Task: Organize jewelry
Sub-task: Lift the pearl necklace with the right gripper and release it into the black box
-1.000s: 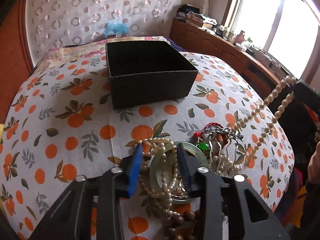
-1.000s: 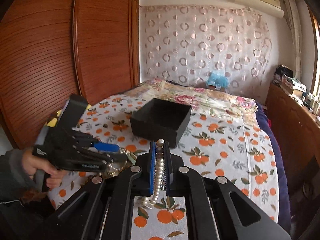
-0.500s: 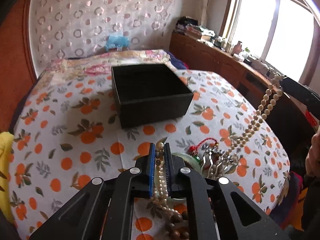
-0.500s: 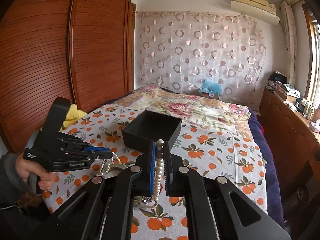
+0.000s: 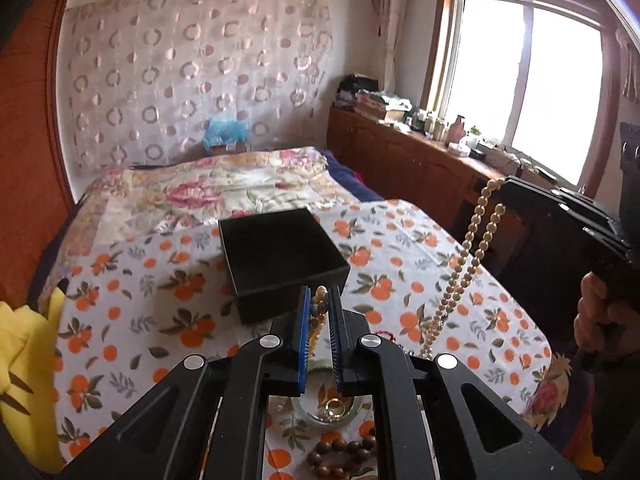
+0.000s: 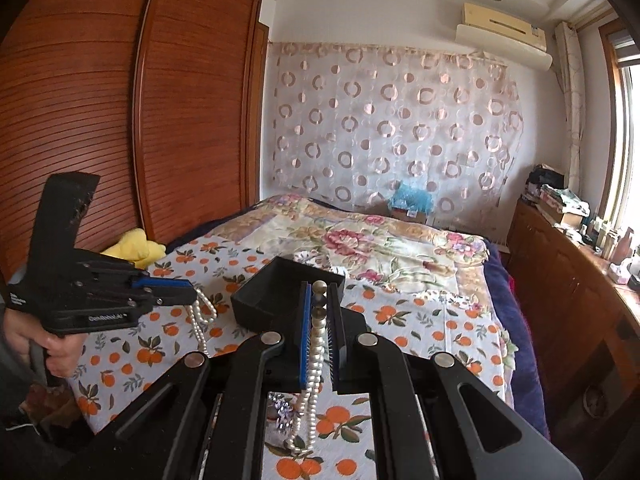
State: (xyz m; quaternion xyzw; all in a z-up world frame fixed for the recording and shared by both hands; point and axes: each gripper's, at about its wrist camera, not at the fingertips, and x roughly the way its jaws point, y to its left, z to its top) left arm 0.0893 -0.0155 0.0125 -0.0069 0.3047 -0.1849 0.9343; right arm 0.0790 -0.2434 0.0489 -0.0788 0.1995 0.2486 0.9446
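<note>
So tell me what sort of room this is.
Most likely a home bedroom: a bed under a floral quilt, a tall wooden wardrobe beside it, and a wall air conditioner above a curtained wall.

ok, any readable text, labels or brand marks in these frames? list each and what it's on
White lettering on the side of the left gripper, seen in the right wrist view: too blurred to read.
A second small white mark near its rear: too small to read.
Tag on the blue plush toy: too small to read.
Air conditioner, black box, items on the sideboard: no legible text.
</note>
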